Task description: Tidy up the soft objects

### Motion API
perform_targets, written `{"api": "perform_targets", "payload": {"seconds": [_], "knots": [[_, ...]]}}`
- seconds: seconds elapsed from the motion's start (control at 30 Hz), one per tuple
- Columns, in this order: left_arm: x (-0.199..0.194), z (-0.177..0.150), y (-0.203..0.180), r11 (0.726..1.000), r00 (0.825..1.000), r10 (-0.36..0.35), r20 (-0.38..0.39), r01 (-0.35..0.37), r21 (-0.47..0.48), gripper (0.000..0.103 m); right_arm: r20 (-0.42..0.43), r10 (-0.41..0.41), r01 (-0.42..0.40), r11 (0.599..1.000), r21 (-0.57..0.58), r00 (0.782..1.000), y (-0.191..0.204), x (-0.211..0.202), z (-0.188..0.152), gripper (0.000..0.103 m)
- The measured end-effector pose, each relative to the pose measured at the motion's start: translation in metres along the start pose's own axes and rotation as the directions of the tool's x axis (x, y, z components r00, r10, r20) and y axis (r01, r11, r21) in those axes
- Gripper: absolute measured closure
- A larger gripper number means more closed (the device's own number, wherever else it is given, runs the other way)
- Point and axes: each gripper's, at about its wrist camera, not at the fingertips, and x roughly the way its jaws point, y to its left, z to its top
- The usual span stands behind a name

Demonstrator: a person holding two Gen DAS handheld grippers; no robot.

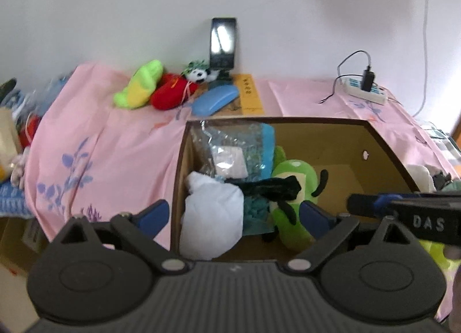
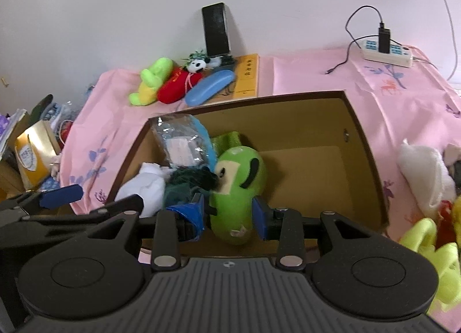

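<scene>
Green pear-shaped plush toy [image 2: 236, 189] sits between the right gripper's [image 2: 229, 215] half-closed tongs over the brown cardboard box [image 2: 366, 143], for stowing there I think, though a real pinch I cannot tell, while the left gripper [image 1: 234, 213] spreads wide, empty.

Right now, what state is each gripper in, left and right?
Left gripper: open, holding nothing, above the brown cardboard box.
Right gripper: partly open around the green plush toy; whether it grips cannot be told.

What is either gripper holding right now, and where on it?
Nothing, it seems. The left gripper gapes empty over the box. The green plush shows between the right gripper pads, but the left view shows that gripper clear of it.
</scene>
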Motion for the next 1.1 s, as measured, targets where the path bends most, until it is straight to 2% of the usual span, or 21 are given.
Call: {"api": "perform_targets", "payload": {"seconds": [0.23, 0.6, 0.9, 1.1], "knots": [[0.001, 0.001, -0.003, 0.997, 0.997, 0.074, -0.031, -0.074, -0.012, 0.007, -0.001, -0.034, 0.034, 0.999, -0.009, 0.999, -0.001, -0.009, -0.007, 0.083], [0.000, 0.001, -0.012, 0.994, 0.992, 0.105, -0.076, -0.106, -0.011, 0.007, -0.036, -0.033, 0.031, 0.998, -0.054, 0.999, 0.007, -0.014, -0.020, 0.082], [-0.003, -0.001, -0.008, 0.991, 0.989, 0.126, -0.079, -0.128, -0.024, 0.007, -0.061, -0.012, 0.008, 0.998, -0.056, 0.998, 0.011, -0.014, -0.022, 0.082], [-0.006, 0.005, -0.006, 0.989, 0.988, 0.147, -0.044, -0.148, -0.012, 0.007, -0.052, -0.011, 0.008, 0.997, -0.072, 0.999, 0.016, -0.012, -0.016, 0.082]]}}
